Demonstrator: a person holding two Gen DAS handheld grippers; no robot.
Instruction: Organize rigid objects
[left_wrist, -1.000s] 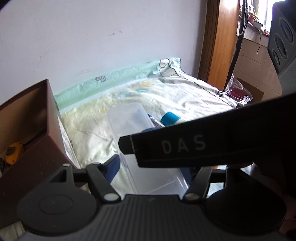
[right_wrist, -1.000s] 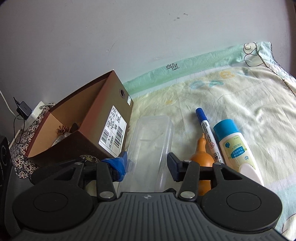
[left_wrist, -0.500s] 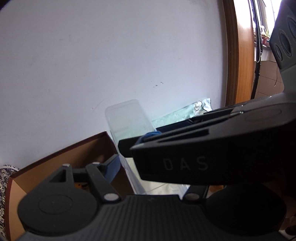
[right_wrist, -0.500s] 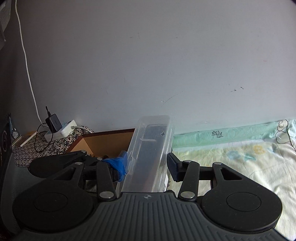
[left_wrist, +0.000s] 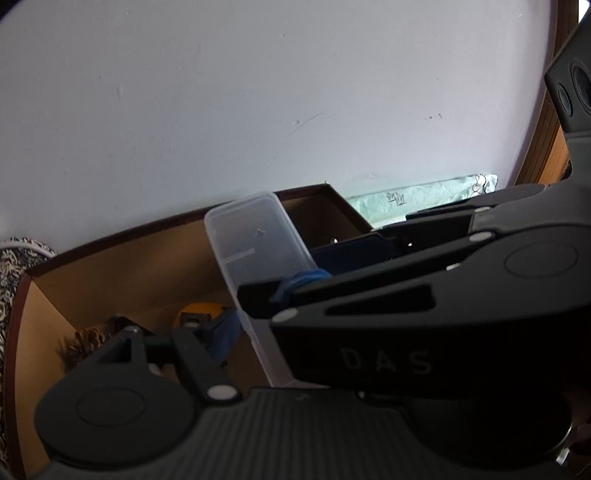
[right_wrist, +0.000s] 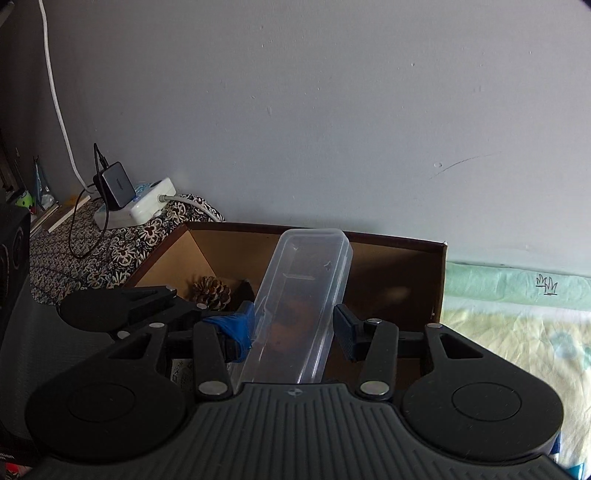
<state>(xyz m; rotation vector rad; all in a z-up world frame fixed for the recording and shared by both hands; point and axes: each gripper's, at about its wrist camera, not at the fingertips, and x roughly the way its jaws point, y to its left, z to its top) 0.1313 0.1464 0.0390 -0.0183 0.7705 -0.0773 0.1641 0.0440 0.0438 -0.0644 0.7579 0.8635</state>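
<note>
Both the left gripper (left_wrist: 258, 314) and right gripper (right_wrist: 295, 325) are pinching the clear container (right_wrist: 303, 295) wide-spread, right gripper body blocking the left gripper's 3 o'clock finger.

A clear container (right_wrist: 303, 302) hangs over the open box (right_wrist: 399, 266), a pine cone (right_wrist: 212, 291) inside

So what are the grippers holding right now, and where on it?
The clear plastic box, held over the cardboard box. Both hand-held grippers clamp its long side walls near the close end.
</note>
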